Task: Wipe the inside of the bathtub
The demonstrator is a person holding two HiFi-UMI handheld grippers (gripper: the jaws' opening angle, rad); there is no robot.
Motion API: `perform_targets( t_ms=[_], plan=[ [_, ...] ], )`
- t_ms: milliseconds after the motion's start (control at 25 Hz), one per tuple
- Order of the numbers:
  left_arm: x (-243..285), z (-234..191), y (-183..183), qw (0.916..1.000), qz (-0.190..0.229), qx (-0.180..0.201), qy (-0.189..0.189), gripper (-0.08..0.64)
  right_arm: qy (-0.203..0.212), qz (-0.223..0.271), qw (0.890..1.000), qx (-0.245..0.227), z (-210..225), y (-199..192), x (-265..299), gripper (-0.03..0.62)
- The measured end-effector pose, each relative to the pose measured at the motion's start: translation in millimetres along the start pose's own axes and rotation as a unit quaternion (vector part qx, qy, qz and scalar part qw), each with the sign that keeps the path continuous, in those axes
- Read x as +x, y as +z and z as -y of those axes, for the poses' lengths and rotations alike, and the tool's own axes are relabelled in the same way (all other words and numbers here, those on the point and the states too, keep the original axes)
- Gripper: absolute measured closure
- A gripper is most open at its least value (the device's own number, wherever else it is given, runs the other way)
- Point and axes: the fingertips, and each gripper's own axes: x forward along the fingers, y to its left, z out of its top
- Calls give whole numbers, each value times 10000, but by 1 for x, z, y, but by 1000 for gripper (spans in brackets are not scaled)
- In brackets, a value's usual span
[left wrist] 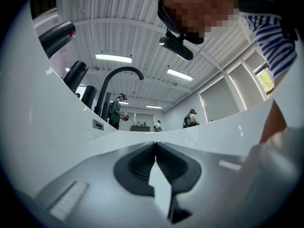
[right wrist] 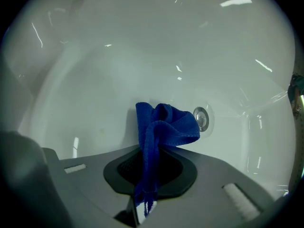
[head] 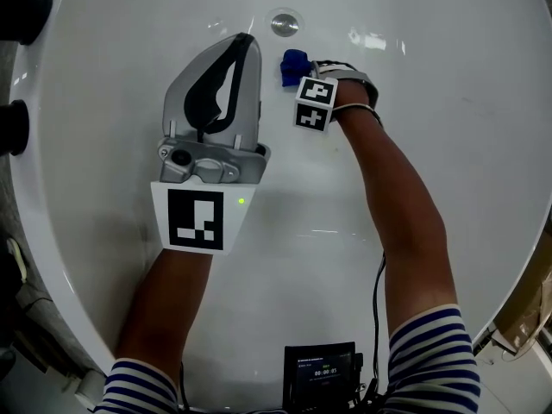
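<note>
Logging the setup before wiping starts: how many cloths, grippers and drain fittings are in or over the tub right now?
blue cloth: 1
grippers: 2, the left gripper and the right gripper
drain fitting: 1
Total: 4

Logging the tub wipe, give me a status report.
Left gripper shut, empty. Right gripper shut on blue cloth. Cloth low in bathtub, near drain. Nothing in the way.
</note>
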Motion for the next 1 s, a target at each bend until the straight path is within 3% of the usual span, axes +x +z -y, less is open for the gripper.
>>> perform_targets(
  t_ms=[280, 520, 1000],
  plan=[
    [0, 0, 0, 10000, 7, -13, -7, 558, 185, 77, 9997, -120, -17, 3, -7, 546],
    [0, 1, 1, 10000, 7, 27, -61, 558, 436, 149, 9986, -270, -66, 7, -22, 546],
    [-1, 2, 12, 9999, 106, 34, -74, 558, 1620, 45, 9837, -782, -232, 29, -79, 546]
  ],
)
